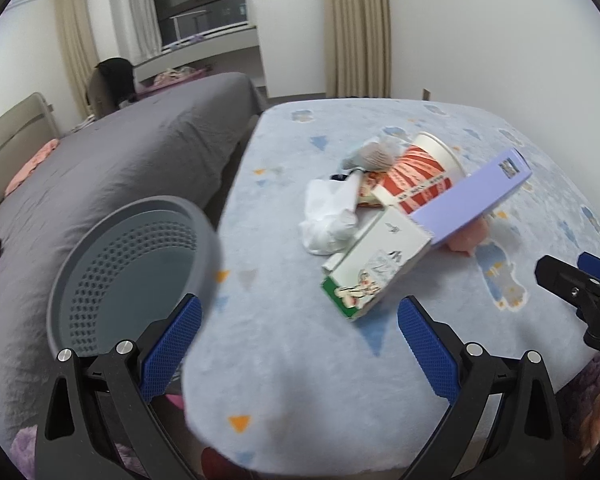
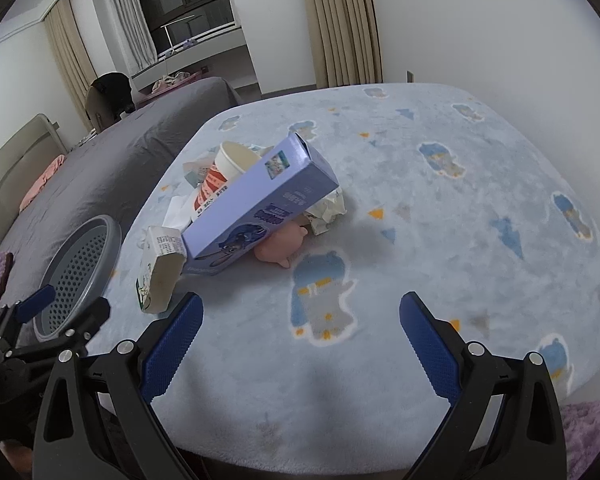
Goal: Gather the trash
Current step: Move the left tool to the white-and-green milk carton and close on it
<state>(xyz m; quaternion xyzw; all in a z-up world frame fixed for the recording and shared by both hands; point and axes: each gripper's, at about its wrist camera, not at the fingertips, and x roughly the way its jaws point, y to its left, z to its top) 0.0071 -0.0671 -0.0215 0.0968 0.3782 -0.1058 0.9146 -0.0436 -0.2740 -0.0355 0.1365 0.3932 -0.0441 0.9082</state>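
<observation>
On blue patterned blanket (image 2: 440,208), trash heaped left of centre. Purple carton (image 2: 260,204) longest piece: long axis slants from near-left up to far-right, open end raised, leaning across red-striped paper cup (image 2: 224,172). Cup on side, mouth toward far right. Green-white carton (image 1: 376,268) nearest, just beside white crumpled tissue (image 1: 328,216). Pink toy (image 2: 280,244) under purple carton. Grey perforated basket (image 1: 132,268) at left on grey bed (image 1: 120,160). Left gripper (image 1: 300,344) and right gripper (image 2: 300,344) hover near, jaws spread, holding nothing.
</observation>
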